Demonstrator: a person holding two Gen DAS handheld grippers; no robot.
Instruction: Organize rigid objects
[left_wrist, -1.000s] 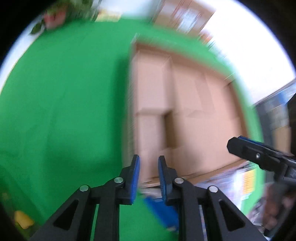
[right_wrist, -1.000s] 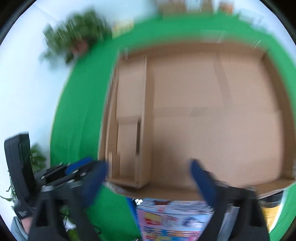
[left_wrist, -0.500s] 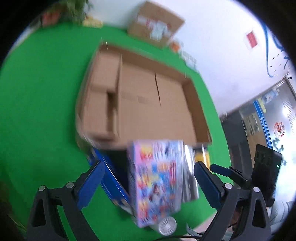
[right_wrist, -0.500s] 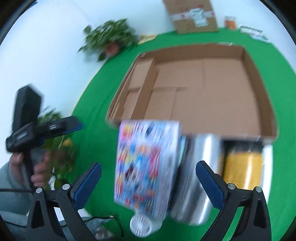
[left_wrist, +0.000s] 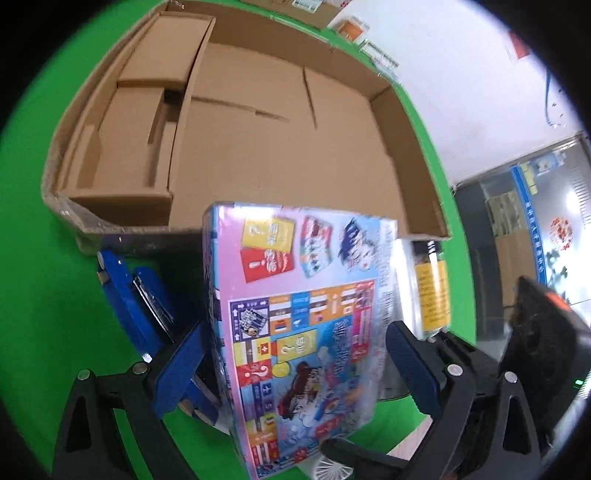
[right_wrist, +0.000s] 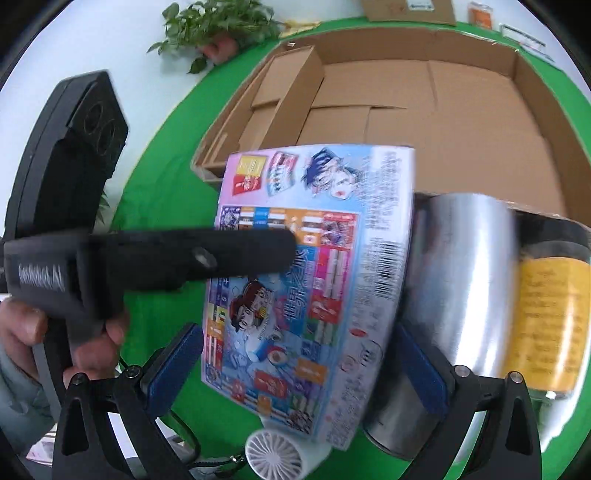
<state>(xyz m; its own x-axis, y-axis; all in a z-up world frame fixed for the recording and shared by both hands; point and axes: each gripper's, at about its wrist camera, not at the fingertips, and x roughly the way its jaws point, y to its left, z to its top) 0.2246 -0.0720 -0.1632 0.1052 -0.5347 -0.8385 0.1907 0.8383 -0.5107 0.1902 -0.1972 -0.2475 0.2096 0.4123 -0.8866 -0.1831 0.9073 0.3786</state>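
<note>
A colourful board game box (left_wrist: 306, 314) lies on the green cloth in front of a wide cardboard tray (left_wrist: 258, 147). My left gripper (left_wrist: 297, 369) hangs over the box with its jaws wide open. One blue pad stands off each long side and neither touches. In the right wrist view the same box (right_wrist: 332, 258) sits between the open jaws of my right gripper (right_wrist: 299, 369), also clear of the pads. One black finger (right_wrist: 240, 254) of the left gripper crosses over the box there. A hand (right_wrist: 92, 343) grips its handle.
A blue stapler (left_wrist: 136, 291) lies left of the box. A silver cylinder (right_wrist: 454, 295) and a yellow-labelled jar (right_wrist: 546, 314) lie to its right. A small white fan (right_wrist: 277, 454) pokes out under its near end. A potted plant (right_wrist: 218, 26) stands beyond the cloth.
The left jaws, nearly closed a second ago, have opened wide. Both grippers have drawn back from over the cardboard tray and come down over the game box.
</note>
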